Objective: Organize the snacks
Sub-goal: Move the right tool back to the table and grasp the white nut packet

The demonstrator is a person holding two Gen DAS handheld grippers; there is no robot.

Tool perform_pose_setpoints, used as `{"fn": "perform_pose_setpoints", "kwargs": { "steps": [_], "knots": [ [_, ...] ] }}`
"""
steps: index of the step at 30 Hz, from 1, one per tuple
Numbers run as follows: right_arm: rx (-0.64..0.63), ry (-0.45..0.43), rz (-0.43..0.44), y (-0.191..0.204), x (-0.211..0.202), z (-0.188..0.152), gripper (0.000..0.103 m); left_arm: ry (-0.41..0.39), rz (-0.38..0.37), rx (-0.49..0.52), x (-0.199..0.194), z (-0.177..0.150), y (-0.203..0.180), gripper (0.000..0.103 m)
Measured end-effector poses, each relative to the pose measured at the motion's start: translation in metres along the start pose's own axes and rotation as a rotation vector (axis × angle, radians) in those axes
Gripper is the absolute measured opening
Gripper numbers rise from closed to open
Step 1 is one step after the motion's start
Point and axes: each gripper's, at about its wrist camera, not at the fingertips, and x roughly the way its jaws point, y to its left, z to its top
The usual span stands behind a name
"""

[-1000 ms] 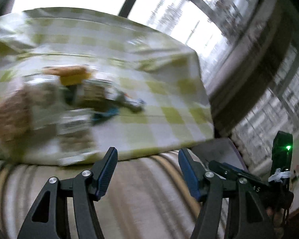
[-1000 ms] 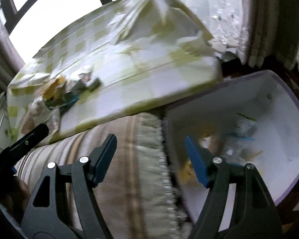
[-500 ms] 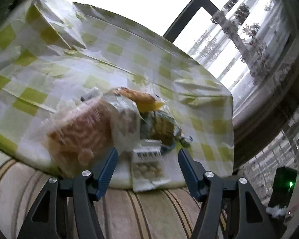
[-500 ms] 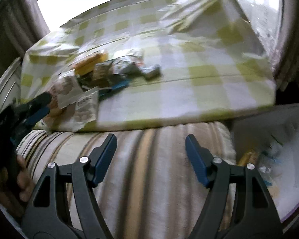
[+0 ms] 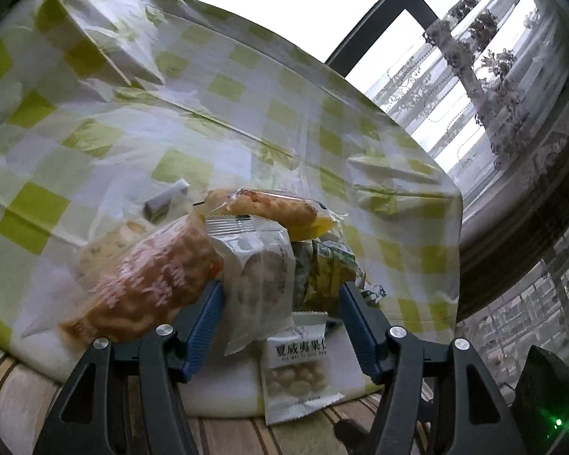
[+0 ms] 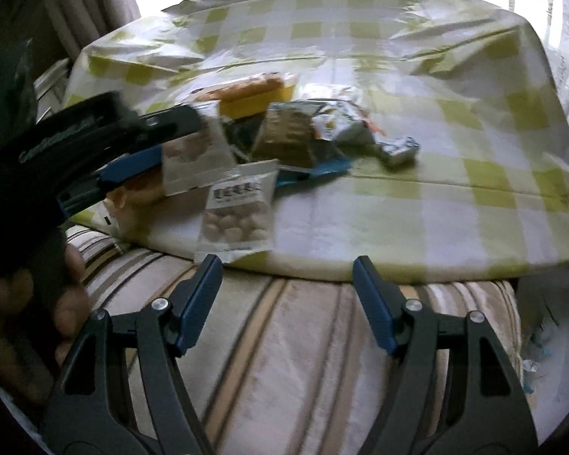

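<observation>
text: white nut packet (image 5: 299,371) | top panel carries a line of dark Chinese characters with smaller print beneath, too blurred to read for sure | orange bread bag (image 5: 148,284): pale lettering, illegible | other wrappers: nothing legible

Left gripper (image 5: 278,305) swung from table's bare right side onto snack pile (image 5: 223,261); white packet (image 5: 260,276) now between its open jaws; right gripper (image 6: 286,278) swung off white bin (image 6: 550,303) toward nut packet (image 6: 237,214).
</observation>
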Motion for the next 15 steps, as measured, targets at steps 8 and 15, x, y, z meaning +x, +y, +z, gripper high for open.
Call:
{"fn": "perform_pose_setpoints", "kwargs": {
  "steps": [8, 15],
  "knots": [
    [-0.022, 0.027, 0.018, 0.02, 0.02, 0.01, 0.074, 0.036, 0.014, 0.043, 0.017, 0.005, -0.005, 0.054],
    [0.005, 0.06, 0.036, 0.022, 0.039, 0.02, 0.074, 0.049, -0.01, 0.06, 0.018, 0.008, -0.002, 0.055]
  ]
}}
